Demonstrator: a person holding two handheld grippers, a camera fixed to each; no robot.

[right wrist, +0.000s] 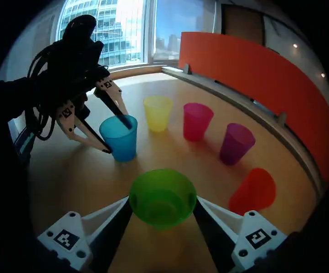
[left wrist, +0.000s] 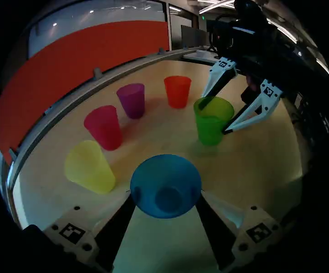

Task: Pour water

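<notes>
In the left gripper view a blue cup (left wrist: 166,185) stands upright between my left gripper's (left wrist: 166,200) fingers, which are shut on its sides. Across the table the green cup (left wrist: 213,119) is held by my right gripper (left wrist: 215,118). The right gripper view shows the same from the other side: the green cup (right wrist: 163,197) sits gripped in my right gripper (right wrist: 163,207), and the blue cup (right wrist: 119,137) stands farther off in my left gripper (right wrist: 117,134). Both cups rest on the wooden table (right wrist: 73,177). I cannot tell whether either cup holds water.
Yellow (left wrist: 89,167), pink (left wrist: 103,127), purple (left wrist: 131,100) and orange (left wrist: 177,91) cups stand in an arc along the table's far side. An orange partition (left wrist: 73,63) runs behind them. Windows (right wrist: 119,27) lie beyond the left gripper.
</notes>
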